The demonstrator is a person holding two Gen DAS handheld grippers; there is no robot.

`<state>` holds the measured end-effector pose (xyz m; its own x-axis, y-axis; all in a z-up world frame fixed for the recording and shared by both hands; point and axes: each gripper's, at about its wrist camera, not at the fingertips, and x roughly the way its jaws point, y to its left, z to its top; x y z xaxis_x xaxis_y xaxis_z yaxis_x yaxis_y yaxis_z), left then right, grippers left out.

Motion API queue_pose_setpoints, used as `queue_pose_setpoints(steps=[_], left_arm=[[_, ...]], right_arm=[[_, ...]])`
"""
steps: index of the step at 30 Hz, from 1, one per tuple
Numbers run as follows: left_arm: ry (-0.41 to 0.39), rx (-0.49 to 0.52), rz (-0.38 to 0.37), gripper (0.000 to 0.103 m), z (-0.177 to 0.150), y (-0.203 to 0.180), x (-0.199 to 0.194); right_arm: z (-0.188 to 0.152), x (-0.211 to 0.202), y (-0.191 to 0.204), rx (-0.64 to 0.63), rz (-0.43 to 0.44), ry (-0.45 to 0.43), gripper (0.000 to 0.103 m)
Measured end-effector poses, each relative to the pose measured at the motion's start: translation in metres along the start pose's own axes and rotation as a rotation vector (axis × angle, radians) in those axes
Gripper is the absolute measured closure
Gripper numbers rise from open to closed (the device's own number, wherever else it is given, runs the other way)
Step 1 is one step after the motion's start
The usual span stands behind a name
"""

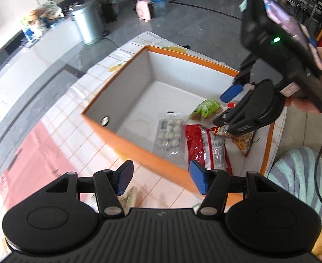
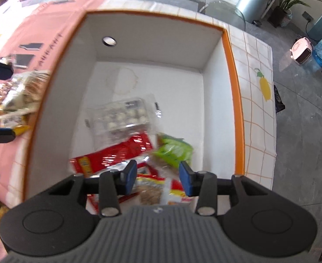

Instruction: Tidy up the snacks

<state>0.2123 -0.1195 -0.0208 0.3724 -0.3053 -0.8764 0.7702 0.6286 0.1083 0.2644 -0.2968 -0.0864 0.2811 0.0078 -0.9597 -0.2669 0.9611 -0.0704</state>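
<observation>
The left gripper, jaws apart and empty, hung nearest the loose snacks lying outside the box.

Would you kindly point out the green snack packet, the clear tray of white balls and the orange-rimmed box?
green snack packet [image 1: 206, 107], left wrist view, packet's middle.
clear tray of white balls [image 1: 169, 137], left wrist view, tray's centre.
orange-rimmed box [image 2: 234, 92], right wrist view, right rim.
</observation>
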Motion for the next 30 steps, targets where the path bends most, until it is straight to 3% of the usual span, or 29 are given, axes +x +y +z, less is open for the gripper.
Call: queue_pose_setpoints(steps=[8, 15, 23, 30], left_arm=[[-0.084, -0.073, 0.066, 0.033, -0.041, 0.006, -0.061], [-0.185, -0.204, 0.175, 0.033, -0.093, 0.009, -0.101], [-0.237, -0.420, 0.265, 0.033, -0.162, 0.024, -0.126], [-0.245, -0.603, 0.284, 0.033, -0.218, 0.027, -0.130]], right_arm=[[-0.018, -0.066, 0.048, -0.010, -0.025, -0.130, 0.063], [-0.049, -0.106, 0.097, 0.060, 0.033, -0.298, 0.063], [-0.093, -0.102, 0.161, 0.140, 0.069, -0.453, 0.063], [-0.115, -0.094, 0.208, 0.168, 0.088, -0.546, 0.061]])
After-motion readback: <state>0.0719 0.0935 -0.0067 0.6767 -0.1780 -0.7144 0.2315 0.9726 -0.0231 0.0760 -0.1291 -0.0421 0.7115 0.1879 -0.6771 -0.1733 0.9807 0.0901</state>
